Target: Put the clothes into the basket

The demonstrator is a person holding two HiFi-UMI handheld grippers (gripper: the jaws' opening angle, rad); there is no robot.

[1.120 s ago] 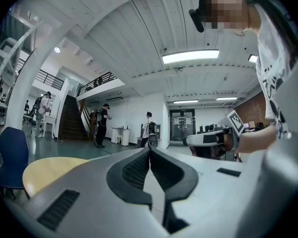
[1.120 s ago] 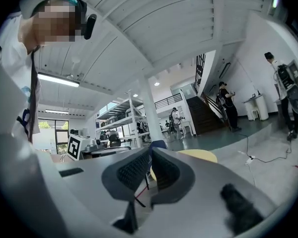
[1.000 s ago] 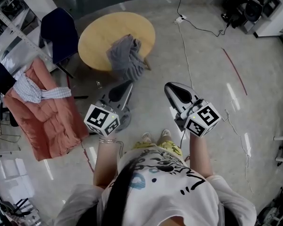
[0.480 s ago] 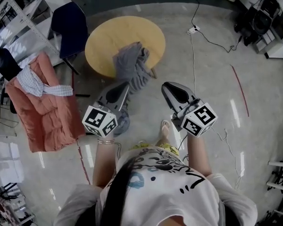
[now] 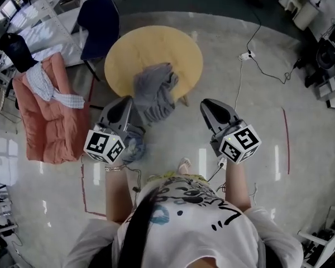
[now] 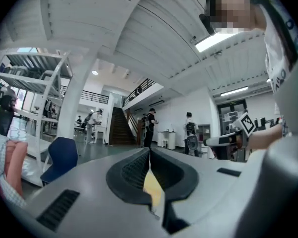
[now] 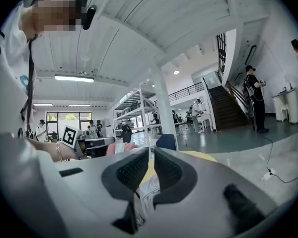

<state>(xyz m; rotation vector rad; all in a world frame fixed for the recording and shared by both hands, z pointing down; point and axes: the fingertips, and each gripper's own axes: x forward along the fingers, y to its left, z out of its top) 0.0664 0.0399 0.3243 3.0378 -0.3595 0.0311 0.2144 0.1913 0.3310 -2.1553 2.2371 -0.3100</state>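
A heap of grey clothes (image 5: 154, 94) lies on the round yellow table (image 5: 156, 46) and hangs over its near edge. My left gripper (image 5: 121, 106) is held level just left of the heap, jaws together and empty. My right gripper (image 5: 207, 106) is to the heap's right, also shut with nothing in it. In the left gripper view the left gripper (image 6: 149, 152) shows only a sliver of yellow behind its closed jaws. In the right gripper view the right gripper (image 7: 150, 153) points past the grey clothes (image 7: 148, 195) and the table (image 7: 201, 155). A bluish round thing (image 5: 135, 148) sits on the floor under my left hand; I cannot tell what it is.
A salmon quilted garment (image 5: 50, 121) with a checked cloth (image 5: 51, 91) hangs at the left beside metal shelving (image 5: 22, 4). A dark blue chair (image 5: 100, 20) stands behind the table. A power strip and cable (image 5: 247, 55) and red floor tape (image 5: 286, 133) are at the right. Several people stand far off.
The person has walked toward the table, which now lies closer and more centred. Both grippers travelled with the body, level and still shut. The grey clothes have not moved.
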